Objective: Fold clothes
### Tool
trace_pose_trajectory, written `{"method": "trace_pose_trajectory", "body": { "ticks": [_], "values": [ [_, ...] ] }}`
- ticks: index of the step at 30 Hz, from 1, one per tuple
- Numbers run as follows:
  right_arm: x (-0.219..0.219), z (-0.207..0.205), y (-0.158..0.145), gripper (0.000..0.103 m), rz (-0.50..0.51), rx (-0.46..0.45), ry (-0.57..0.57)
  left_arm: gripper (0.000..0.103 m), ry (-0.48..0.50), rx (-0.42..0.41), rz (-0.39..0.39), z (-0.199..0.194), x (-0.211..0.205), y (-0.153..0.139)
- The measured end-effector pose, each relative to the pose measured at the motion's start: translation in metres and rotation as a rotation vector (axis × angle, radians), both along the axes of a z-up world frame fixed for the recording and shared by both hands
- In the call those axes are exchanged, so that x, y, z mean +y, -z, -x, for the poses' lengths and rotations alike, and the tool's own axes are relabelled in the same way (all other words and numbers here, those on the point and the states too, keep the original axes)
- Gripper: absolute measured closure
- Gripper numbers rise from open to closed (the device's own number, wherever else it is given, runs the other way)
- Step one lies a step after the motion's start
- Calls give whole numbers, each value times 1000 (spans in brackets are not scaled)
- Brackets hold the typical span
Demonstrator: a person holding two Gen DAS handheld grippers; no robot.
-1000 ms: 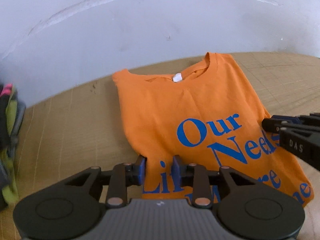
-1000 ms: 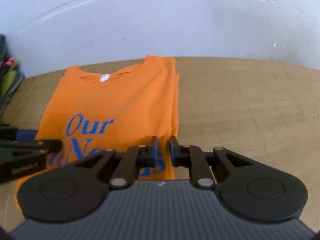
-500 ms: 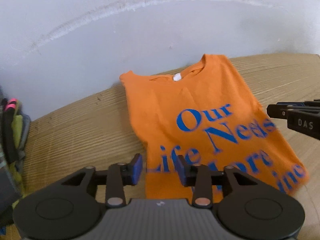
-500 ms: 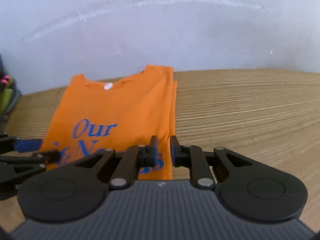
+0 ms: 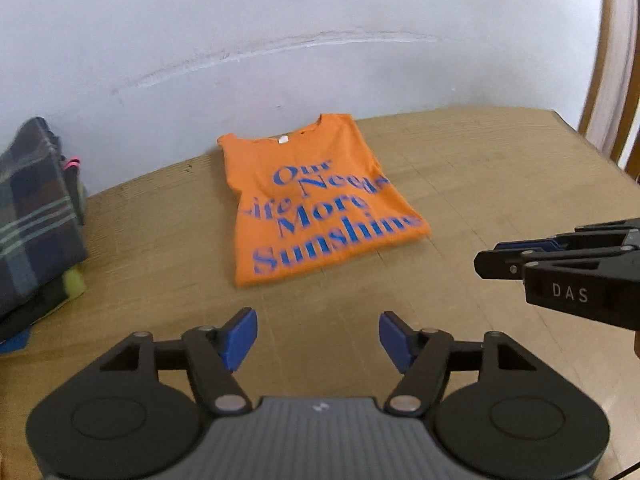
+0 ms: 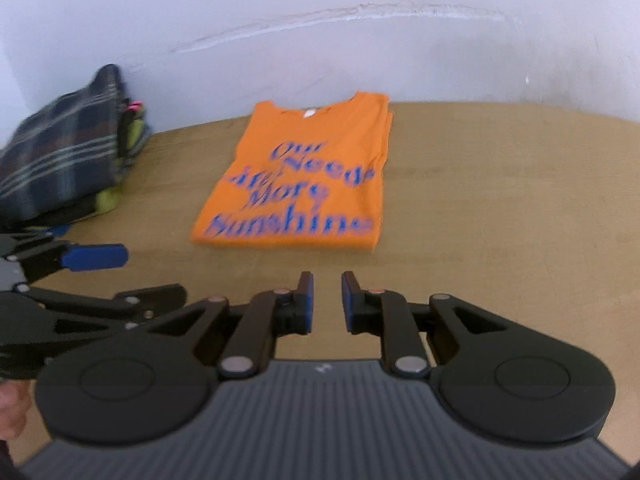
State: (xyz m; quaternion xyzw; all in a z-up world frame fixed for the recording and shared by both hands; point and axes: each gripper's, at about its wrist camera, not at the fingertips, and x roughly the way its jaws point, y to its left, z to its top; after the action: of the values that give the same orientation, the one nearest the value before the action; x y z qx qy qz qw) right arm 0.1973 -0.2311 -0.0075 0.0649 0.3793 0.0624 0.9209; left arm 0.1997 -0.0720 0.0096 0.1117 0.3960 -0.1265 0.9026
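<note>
A: So, the left gripper (image 5: pixel 318 336) is spread wide and holds nothing; the right gripper (image 6: pixel 327 303) has its pads apart by only a narrow gap, also with nothing between them; both hang above the bare wooden table (image 5: pixel 480 168), well apart from the cloth.

B: And the orange T-shirt (image 5: pixel 316 200)?

A: It lies flat on the table near the white wall (image 5: pixel 280 20), already folded to a neat rectangle, collar toward the wall, blue print up.

B: How will it handle, in your judgement?

A: Light, soft and limp, I think; it sags if taken at one point; so I would take the near hem at its two corners, one gripper on each.

B: Any container here?

A: None that I see; only a pile of clothes (image 6: pixel 60 156) at the left, a plaid piece on top; what lies under it I cannot tell well.
</note>
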Motion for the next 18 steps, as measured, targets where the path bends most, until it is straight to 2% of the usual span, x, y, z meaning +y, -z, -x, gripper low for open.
{"method": "trace_pose_trajectory", "body": {
  "ticks": [4,11,15,18],
  "values": [
    [8,45,-4,78,-6,-2,1,24,-12,-6,-3,45,5,-8],
    [21,105,-6,77,-60,20,8,14,-49,13,21,105,18,-13],
    [27,127,-6,77,-87,34,17,14,-73,29,45,126,26,-14],
    [33,140,-4,77,-87,48,31,15,-63,9,62,141,32,-18]
  ]
}}
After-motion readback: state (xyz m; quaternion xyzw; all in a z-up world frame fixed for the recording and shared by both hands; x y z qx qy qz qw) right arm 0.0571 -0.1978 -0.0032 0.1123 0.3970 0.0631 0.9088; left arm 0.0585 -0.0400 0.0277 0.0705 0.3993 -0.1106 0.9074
